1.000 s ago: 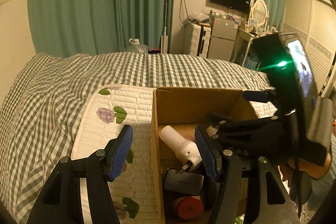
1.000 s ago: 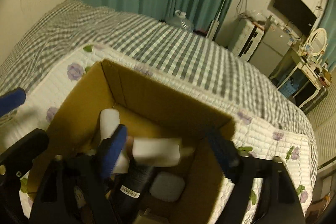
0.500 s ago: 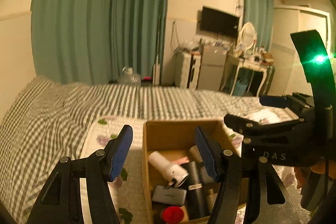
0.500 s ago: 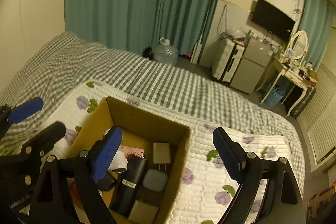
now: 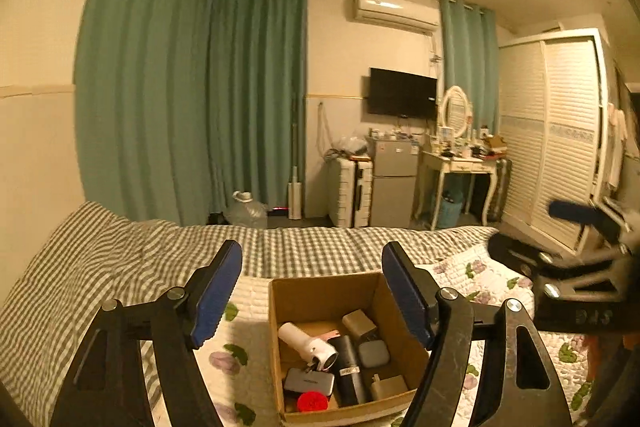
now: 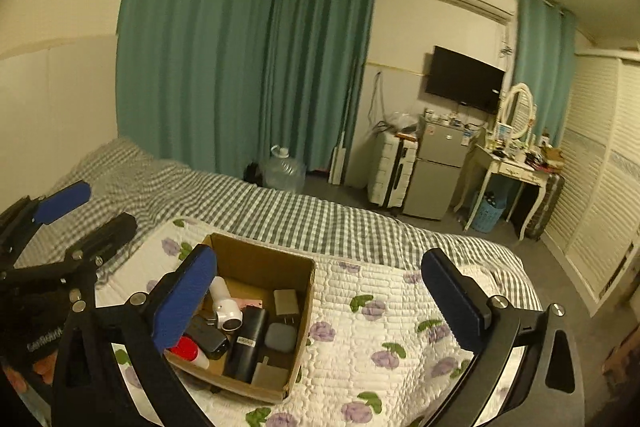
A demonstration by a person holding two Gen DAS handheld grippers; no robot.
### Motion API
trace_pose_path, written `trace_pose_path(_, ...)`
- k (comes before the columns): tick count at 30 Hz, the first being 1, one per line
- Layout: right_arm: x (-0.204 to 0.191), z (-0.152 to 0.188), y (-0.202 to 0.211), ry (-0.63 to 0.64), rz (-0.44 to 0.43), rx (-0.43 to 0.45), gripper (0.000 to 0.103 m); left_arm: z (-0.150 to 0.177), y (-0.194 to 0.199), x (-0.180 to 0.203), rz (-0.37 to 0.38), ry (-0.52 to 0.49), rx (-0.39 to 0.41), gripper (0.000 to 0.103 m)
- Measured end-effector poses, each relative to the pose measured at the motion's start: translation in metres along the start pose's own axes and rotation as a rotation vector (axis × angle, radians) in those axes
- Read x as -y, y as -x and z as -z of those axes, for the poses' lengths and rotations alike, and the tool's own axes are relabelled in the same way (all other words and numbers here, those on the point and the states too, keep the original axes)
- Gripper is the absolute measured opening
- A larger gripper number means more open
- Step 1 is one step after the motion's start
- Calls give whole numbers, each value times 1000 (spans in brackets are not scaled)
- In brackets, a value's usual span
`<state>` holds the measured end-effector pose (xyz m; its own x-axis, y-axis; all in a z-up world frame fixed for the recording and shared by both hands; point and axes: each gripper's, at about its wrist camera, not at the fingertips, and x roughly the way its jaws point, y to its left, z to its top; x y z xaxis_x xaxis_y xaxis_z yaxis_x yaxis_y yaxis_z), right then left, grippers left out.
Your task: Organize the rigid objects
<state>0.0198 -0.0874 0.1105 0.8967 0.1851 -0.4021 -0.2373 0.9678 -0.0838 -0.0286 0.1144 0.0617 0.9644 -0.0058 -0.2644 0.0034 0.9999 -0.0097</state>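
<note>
An open cardboard box (image 5: pixel 324 297) (image 6: pixel 260 269) sits on the bed's quilted floral pad. In it lie a white cylinder (image 5: pixel 306 345) (image 6: pixel 224 303), a black cylinder (image 5: pixel 350 367) (image 6: pixel 246 343), a red-capped item (image 5: pixel 312 401), grey cases and chargers. My left gripper (image 5: pixel 312 267) hangs above and behind the box, its jaws opening with nothing between them. My right gripper (image 6: pixel 318 255) is also raised over the box, jaws opening wide and empty. Each gripper shows at the edge of the other's view: the right gripper (image 5: pixel 540 231) and the left gripper (image 6: pixel 92 215).
The grey checked bedcover (image 6: pixel 280 211) spreads around the floral pad (image 6: pixel 380 311). Past the bed's far edge stand a water jug (image 6: pixel 286 169), a white suitcase (image 6: pixel 390 171), a small fridge (image 6: pixel 436 171) and a dressing table (image 6: pixel 508 171). A louvred wardrobe (image 5: pixel 560 139) lines the right wall.
Both grippers rose and drew back from the box and their jaws widened. A white block that was between the right jaws a second ago is no longer there.
</note>
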Motion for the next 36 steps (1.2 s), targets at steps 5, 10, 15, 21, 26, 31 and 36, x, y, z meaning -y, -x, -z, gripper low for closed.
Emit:
trace_pose_path(5,3,39,8,-60,17,-9,103,19,4,1,-51,-17,-11,75)
trace_pose_path(10,12,76,5,-146,23,4,103,46,2,-7,-73,-24,-59,75)
trace_pose_path(15,13,82,0,-170,31,-9,103,52,0,-6,-65,-33,-80,75)
trace_pose_path(21,9,78,-4,-164,31,-15,103,55,1,-10,-74,-12,-86,75)
trace_pose_path(26,7,78,-7,-158,31,-25,103,56,-2,-14,-58,1,-103,75)
trace_pose_path(31,7,78,-8,-158,34,-30,103,59,-5,-11,-43,-11,-118,75)
trace_pose_path(36,6,79,-10,-156,35,-37,103,60,-7,-12,-41,-8,-133,75)
